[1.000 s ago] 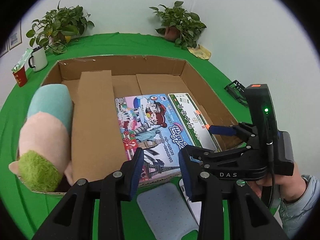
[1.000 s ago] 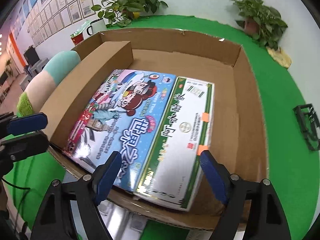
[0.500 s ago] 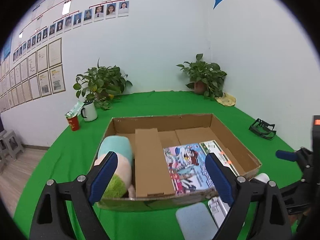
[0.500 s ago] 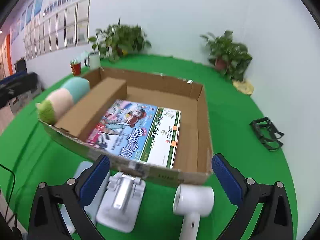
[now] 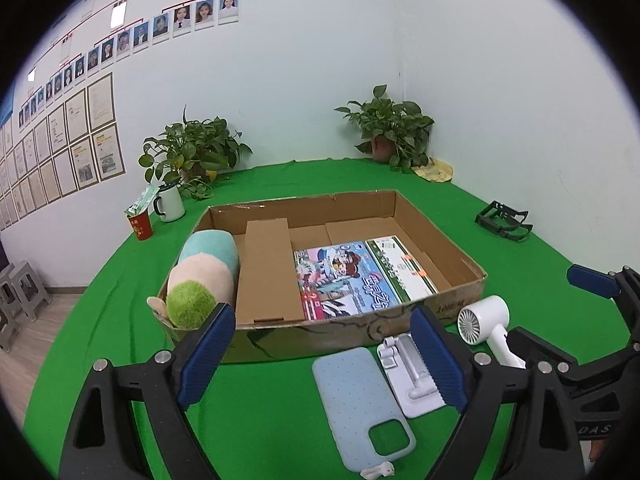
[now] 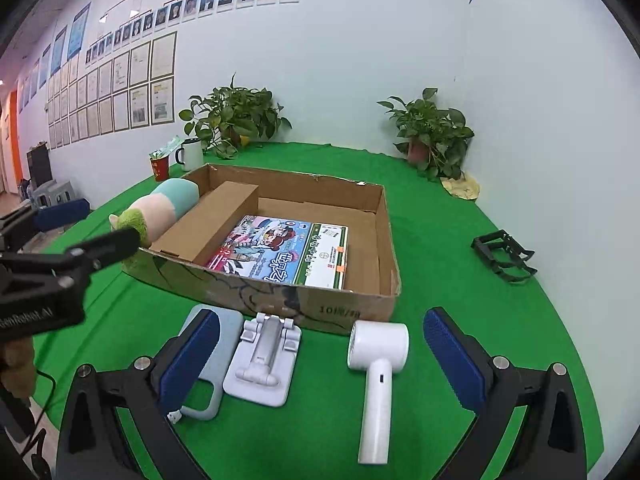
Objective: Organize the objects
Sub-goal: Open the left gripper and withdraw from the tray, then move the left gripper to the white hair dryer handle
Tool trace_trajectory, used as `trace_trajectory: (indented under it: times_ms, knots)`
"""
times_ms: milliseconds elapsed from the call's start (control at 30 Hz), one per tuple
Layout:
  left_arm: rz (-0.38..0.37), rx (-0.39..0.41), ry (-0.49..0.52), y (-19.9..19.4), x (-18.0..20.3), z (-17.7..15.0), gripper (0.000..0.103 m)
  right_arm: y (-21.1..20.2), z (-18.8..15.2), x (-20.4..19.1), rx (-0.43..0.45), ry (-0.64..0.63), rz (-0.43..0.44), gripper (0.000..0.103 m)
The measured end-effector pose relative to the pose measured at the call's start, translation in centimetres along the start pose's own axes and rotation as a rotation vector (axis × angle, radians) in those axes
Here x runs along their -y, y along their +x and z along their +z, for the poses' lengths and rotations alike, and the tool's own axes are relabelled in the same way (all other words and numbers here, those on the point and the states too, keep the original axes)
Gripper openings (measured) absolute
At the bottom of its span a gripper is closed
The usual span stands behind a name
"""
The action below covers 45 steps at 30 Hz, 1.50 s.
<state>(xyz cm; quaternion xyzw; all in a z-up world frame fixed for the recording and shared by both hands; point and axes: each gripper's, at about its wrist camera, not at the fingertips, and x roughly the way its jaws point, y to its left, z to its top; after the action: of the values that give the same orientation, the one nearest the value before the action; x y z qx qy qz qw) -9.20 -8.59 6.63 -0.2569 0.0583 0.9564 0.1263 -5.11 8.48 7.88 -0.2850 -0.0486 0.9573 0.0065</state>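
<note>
Choice of the next item first. Lying loose on the green cloth (image 6: pixel 440 248), just in front of the cardboard box (image 6: pixel 394 252): a pale blue phone case (image 5: pixel 360 396), a white phone stand (image 6: pixel 266 360) beside it, and a white handheld fan (image 6: pixel 378 360) further right. Already packed inside the box: a plush toy (image 5: pixel 200 276) at the left wall, then a cardboard divider (image 5: pixel 268 268), then a game box (image 5: pixel 340 280) and a green-and-white box (image 5: pixel 400 264), flat and side by side. Bare floor left only along the right wall and at the back.

Left gripper (image 5: pixel 320 316): spread wide, nothing between the pads, hanging near the case and the stand. Right gripper (image 6: pixel 322 316): spread wide as well and empty, with the stand and the fan lying ahead of it, not touched.

Probably best to begin with the fan, using the right gripper. Come down across the straight handle, not over the round head, too wide and smooth for a sure hold. Pinch close to the head, to prevent swinging. Lift clearly above the front wall before moving inward, then lay it down in the free strip at the right.

For the left gripper, take the stand by its narrow middle arm. Leave the case for last: thin, flat and hard to pinch from above, so better approached from one edge. Keep both grippers well apart during the reach.
</note>
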Motion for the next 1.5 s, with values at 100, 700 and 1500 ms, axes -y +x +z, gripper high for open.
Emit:
trace_trajectory:
  times_ms: [100, 700, 1500]
  knots:
    - [-0.019, -0.021, -0.002, 0.2, 0.7, -0.4, 0.080, -0.6, -0.4, 0.1, 0.006, -0.006, 0.015, 0.103]
    - [0.012, -0.157, 0.029, 3.1, 2.6, -2.4, 0.085, 0.6, -4.9, 3.2, -0.060, 0.087, 0.089, 0.103]
    - [-0.065, -0.212, 0.031, 4.9, 3.9, -3.3, 0.085, 8.6, -10.2, 3.8, -0.358, 0.139, 0.033, 0.025]
